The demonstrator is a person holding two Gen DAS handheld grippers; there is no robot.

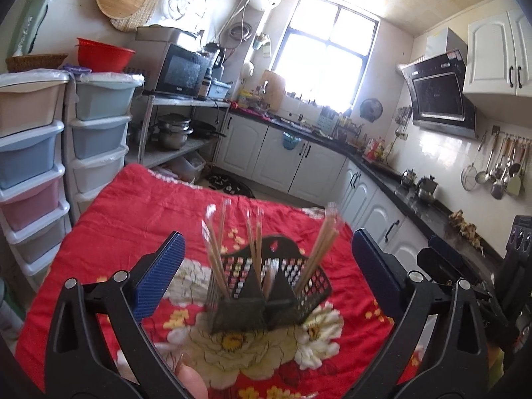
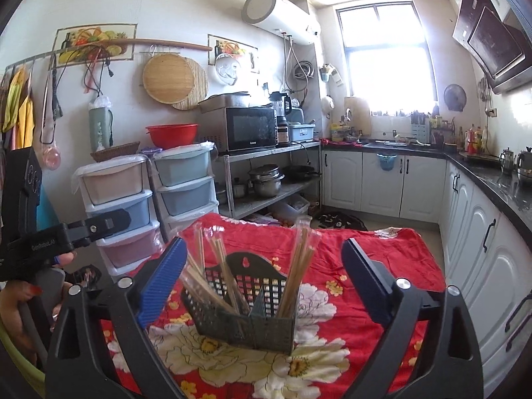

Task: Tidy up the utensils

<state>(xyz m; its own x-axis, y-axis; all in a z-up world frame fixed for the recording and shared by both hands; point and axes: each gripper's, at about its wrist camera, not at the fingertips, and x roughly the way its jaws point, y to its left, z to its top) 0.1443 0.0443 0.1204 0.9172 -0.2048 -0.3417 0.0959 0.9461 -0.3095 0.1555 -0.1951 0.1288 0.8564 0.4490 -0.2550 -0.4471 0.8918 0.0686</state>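
Utensil holder (image 1: 266, 294): dark perforated plastic, partitioned into compartments, standing upright on the surface (image 1: 133, 206), which is draped in a red floral cloth.
Chopsticks (image 1: 216, 252): several bundles standing tilted in separate compartments, some in clear sleeves; tips blurred, count unclear.
Left tongs (image 1: 266, 266): released, blue pads wide apart either side of the holder, touching nothing.
Right tongs (image 2: 264, 272): released likewise, holder between the pads, no contact.
Person's hand (image 2: 30, 299): partly visible at the frame edge, gripping the other handle.
Holder's lower rear wall: hidden.
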